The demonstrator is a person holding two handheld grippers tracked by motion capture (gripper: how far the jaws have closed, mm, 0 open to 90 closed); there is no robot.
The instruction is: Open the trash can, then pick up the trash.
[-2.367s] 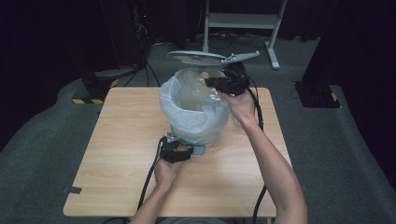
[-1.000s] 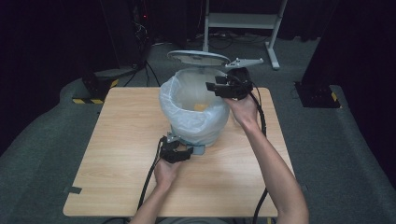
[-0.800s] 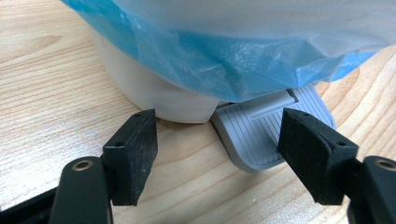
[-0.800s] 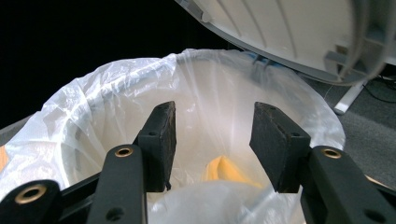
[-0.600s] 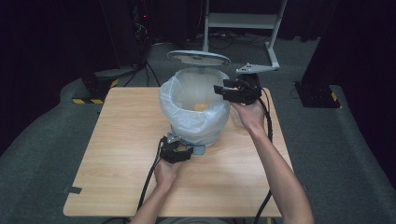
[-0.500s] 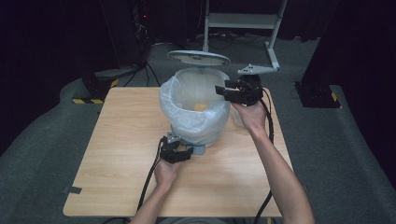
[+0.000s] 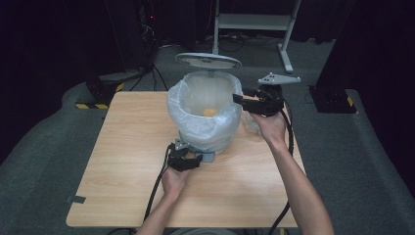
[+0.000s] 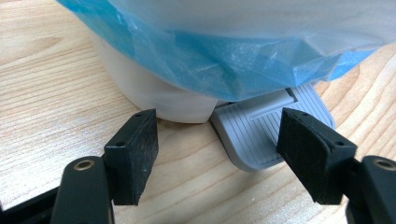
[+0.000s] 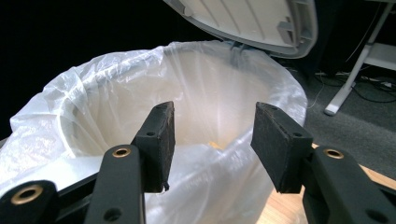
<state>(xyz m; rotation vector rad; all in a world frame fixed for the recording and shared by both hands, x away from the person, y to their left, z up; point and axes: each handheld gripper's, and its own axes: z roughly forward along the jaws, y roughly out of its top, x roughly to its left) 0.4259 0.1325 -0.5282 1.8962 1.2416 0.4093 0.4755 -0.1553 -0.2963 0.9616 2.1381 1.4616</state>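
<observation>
Both tongs gape beside lined bin (image 7: 205, 122).

High view: way up, looking forward and down over the whole counter (image 7: 122, 161). Left tool view: super low, right up against the lined bin (image 8: 196, 56) and its pedal (image 8: 266, 135). Right tool view: close at the bin rim, facing in under the lid (image 9: 252, 23).

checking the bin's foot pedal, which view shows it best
The left gripper view: the grey ribbed pedal lies close up between the open left tool's jaws. The high view gives a small grey tab beside that tool. The right gripper view faces the bag's rim.
</observation>
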